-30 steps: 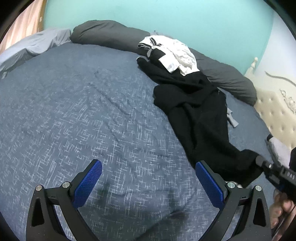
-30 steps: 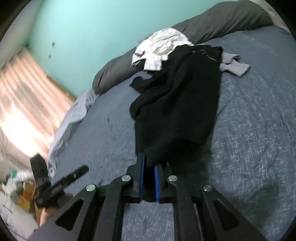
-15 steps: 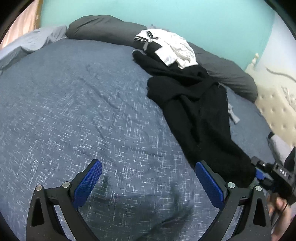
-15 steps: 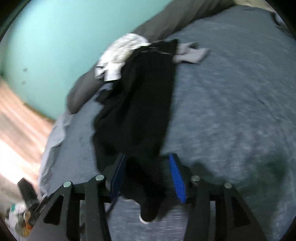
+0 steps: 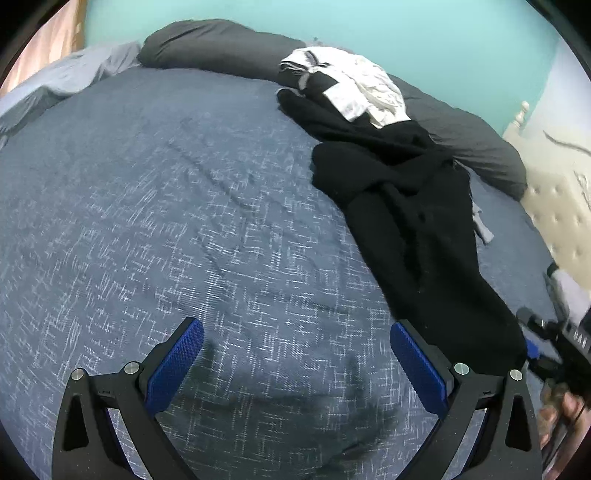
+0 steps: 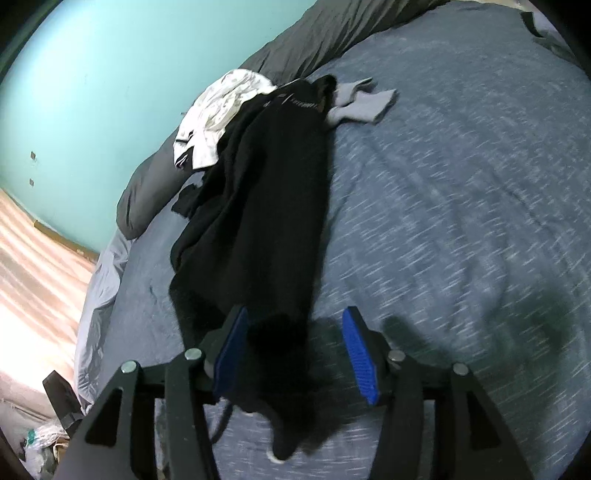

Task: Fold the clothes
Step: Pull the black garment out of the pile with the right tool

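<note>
A bedroom in a home: a wide bed [image 5: 155,229] under a speckled blue cover, a long dark grey bolster pillow [image 5: 214,48] against the turquoise wall [image 5: 424,33], a cream tufted headboard [image 5: 554,206], and what may be a curtain [image 6: 33,258], too blurred to be sure.

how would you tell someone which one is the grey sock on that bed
Start at the blue bedspread and follow the long black garment to its far end by the dark bolster. The grey sock lies flat beside that end: small and pale grey, unlike the crumpled white garment on the other side.
</note>
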Available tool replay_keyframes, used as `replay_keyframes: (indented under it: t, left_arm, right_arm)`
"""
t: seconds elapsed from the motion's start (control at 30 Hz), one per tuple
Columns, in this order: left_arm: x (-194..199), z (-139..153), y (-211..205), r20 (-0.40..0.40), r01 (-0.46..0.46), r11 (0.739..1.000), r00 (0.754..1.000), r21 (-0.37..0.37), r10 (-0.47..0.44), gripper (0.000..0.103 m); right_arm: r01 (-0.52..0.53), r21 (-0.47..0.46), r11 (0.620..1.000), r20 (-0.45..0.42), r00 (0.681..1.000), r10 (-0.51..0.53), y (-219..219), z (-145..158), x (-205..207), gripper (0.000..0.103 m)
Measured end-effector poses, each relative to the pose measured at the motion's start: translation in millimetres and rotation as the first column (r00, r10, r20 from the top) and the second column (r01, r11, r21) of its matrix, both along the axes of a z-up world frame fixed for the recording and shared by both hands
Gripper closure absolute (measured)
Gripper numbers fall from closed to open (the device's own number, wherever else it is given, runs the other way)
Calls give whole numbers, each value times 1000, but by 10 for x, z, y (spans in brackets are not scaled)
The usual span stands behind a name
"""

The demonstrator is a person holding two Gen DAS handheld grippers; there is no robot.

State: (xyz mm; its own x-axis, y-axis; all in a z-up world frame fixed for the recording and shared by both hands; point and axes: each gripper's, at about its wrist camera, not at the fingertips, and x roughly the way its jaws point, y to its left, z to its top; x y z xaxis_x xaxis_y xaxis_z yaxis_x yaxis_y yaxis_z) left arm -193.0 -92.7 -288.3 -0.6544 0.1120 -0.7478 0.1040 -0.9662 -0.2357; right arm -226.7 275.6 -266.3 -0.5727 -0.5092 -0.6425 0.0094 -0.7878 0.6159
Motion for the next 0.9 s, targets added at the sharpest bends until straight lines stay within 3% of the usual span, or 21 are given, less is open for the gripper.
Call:
replay_keyframes:
  t: [0.17,0.4,0.57,0.73,0.87,0.9]
  left_arm:
    - [-2,11,-43,2,2,1000,1000,25,-2,0]
    - [-29,37,-129,2,-13,1000,1000,16,13,0]
    - [-46,32,-176,9,-17,1000,1000,10,17,0]
    - [-38,14,-191,11,-12,1000,1000,11,12,0]
    - [-37,27,-233,8,-21,1000,1000,17,21,0]
    - [-38,34,-241,5,-23,1000,1000,18,23,0]
  right_arm:
    - [-47,32,998,-21,999,48,-230,290,-250,47]
    - [-142,199,970,60,989,132,-661,541,-1079,42]
    - [-195,269,943,134,977,164,-926,498,-1540,42]
    - [-165,272,948,168,978,122,-997,369,-1771,42]
    - [-194,309,931,190,972,140,-1091,241,-1879,42]
    - [-199,312,929,190,971,144,-1102,218,-1883,46]
